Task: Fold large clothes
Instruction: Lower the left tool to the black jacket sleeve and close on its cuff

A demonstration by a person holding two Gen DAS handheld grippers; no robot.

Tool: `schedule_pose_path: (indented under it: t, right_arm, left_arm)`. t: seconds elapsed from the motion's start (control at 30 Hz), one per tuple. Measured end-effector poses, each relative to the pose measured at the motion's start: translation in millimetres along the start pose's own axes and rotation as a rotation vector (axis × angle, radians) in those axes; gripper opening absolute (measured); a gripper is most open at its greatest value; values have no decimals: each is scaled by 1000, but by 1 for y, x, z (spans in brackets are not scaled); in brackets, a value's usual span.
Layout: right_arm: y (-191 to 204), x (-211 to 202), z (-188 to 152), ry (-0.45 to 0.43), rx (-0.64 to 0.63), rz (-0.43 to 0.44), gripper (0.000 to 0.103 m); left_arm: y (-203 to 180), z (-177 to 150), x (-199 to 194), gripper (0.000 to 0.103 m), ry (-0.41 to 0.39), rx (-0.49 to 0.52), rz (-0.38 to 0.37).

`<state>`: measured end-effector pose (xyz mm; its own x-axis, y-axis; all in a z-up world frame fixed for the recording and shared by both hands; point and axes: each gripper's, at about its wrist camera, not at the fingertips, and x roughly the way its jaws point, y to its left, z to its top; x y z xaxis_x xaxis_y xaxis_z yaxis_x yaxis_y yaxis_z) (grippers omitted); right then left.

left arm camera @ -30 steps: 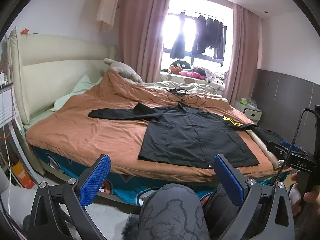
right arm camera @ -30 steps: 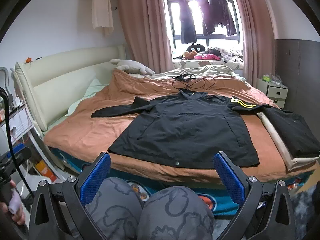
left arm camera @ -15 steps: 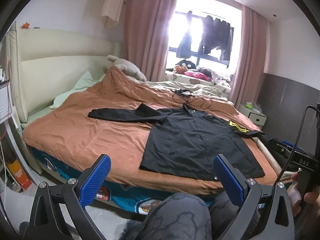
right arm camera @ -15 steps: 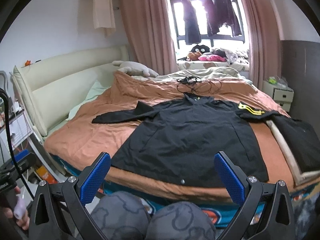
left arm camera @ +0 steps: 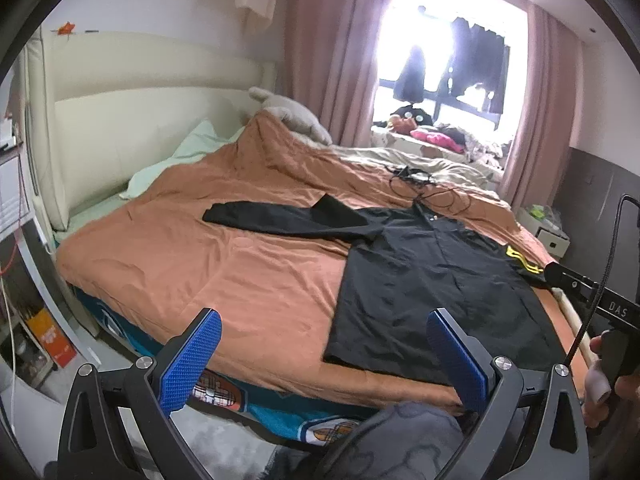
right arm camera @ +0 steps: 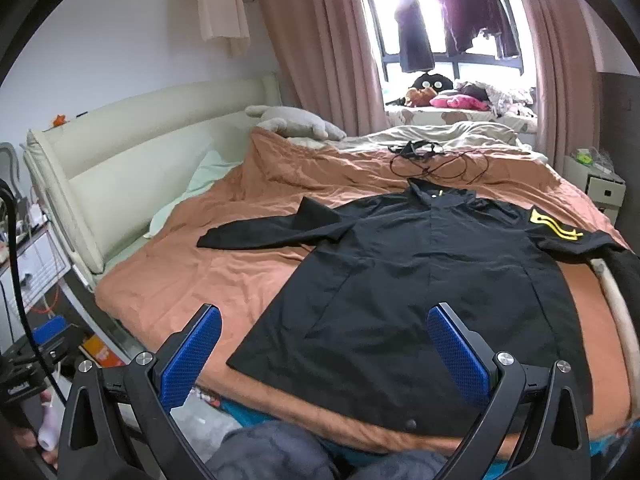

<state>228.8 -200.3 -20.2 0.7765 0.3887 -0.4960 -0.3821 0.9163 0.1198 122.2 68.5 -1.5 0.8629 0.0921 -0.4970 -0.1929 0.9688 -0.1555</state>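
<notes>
Since a second ago both grippers have risen and come closer to the bed, so the knees that filled the lower frame now sit mostly below the view. The bed's orange quilt spreads wide, and the black jacket lies flat on it, front up, its hem at the near edge of the bed. One sleeve stretches out toward the cream headboard; the other, marked with yellow stripes, reaches the bed's opposite edge. Beyond the jacket's collar a tangle of black cable rests on the quilt — farther back, a grey plush toy lies near the headboard. The left gripper and the right gripper both hover short of the bed's near edge, blue fingers spread wide apart, holding nothing.
</notes>
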Motion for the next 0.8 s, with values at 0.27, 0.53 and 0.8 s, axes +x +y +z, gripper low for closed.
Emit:
schedule_pose_path:
  t: [0.27, 0.53, 0.8]
  right_arm:
    - [-7, 62, 23, 25, 36, 1, 103]
    - [-16, 131, 44, 71, 75, 9, 103]
    - [-34, 200, 62, 105, 175, 2, 87]
  left_arm:
    - [17, 22, 61, 103, 58, -38, 24]
    - [36, 50, 123, 101, 95, -86, 41]
    - [54, 76, 180, 89, 132, -120, 54]
